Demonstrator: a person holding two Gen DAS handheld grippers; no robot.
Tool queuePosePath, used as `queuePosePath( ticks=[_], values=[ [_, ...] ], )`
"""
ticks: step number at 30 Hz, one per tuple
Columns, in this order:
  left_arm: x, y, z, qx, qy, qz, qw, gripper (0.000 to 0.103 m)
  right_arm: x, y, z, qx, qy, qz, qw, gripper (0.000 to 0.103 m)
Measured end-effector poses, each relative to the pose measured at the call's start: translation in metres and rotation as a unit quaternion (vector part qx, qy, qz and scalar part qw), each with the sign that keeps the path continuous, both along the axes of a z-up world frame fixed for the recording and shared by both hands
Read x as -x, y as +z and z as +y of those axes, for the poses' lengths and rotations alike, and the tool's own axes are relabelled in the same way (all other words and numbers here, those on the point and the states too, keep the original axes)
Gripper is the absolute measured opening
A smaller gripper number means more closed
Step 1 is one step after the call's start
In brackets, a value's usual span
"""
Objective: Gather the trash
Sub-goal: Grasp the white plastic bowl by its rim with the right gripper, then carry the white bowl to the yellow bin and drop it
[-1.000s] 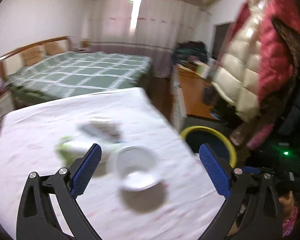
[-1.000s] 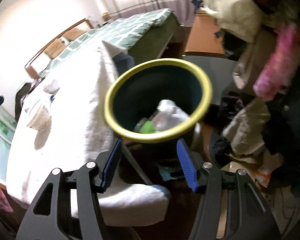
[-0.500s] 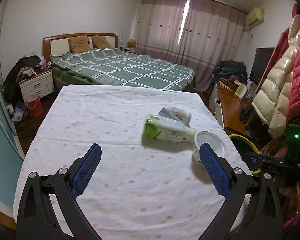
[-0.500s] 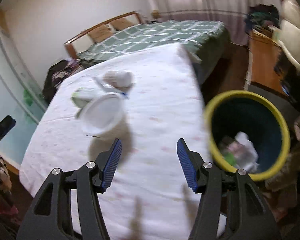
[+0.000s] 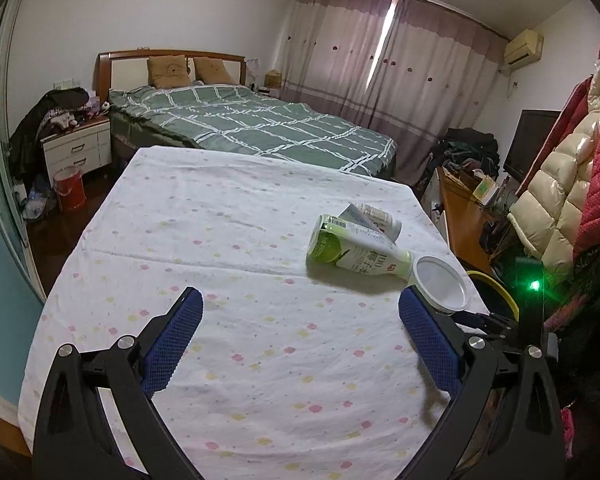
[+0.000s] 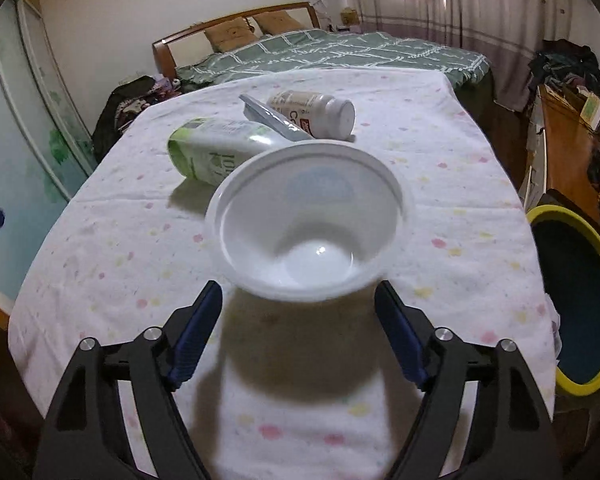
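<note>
- The right tongs (image 6: 298, 316) stand wide apart, their blue ribbed pads flanking the base of a white plastic bowl (image 6: 306, 220) without visibly touching it; nothing is gripped.
- The bowl is round, thin-walled and glossy, and sits on the desk (image 6: 380, 432), which is covered with a white cloth dotted in pink and yellow.
- Behind the bowl lies a green-and-white bottle (image 6: 216, 152) on its side, with a grey tube (image 6: 274, 118) and a pale, white-capped jar (image 6: 314, 114) just beyond it.
- Right of the bowl, off the desk edge, stands a dark bin (image 6: 576, 300) with a yellow rim.
- The left tongs (image 5: 300, 338) are also spread wide and empty, above bare cloth well left of the bowl (image 5: 440, 286).
</note>
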State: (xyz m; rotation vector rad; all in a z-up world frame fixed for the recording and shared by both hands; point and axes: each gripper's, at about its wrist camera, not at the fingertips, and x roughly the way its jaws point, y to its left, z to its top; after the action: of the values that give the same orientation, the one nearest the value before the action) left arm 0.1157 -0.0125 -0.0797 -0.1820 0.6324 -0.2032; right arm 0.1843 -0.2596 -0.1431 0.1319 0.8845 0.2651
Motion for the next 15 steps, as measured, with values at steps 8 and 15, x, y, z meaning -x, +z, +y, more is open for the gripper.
queuePosePath(
  ticks=[8, 15],
  values=[
    [-0.008, -0.010, 0.000, 0.007, -0.007, 0.012, 0.9999, 0.097, -0.023, 0.006, 0.005, 0.025, -0.030, -0.008, 0.999, 0.078],
    [-0.016, -0.015, 0.000, 0.012, -0.009, 0.021, 0.9997, 0.097, -0.025, 0.007, -0.001, 0.018, -0.040, -0.012, 0.999, 0.076]
  ],
)
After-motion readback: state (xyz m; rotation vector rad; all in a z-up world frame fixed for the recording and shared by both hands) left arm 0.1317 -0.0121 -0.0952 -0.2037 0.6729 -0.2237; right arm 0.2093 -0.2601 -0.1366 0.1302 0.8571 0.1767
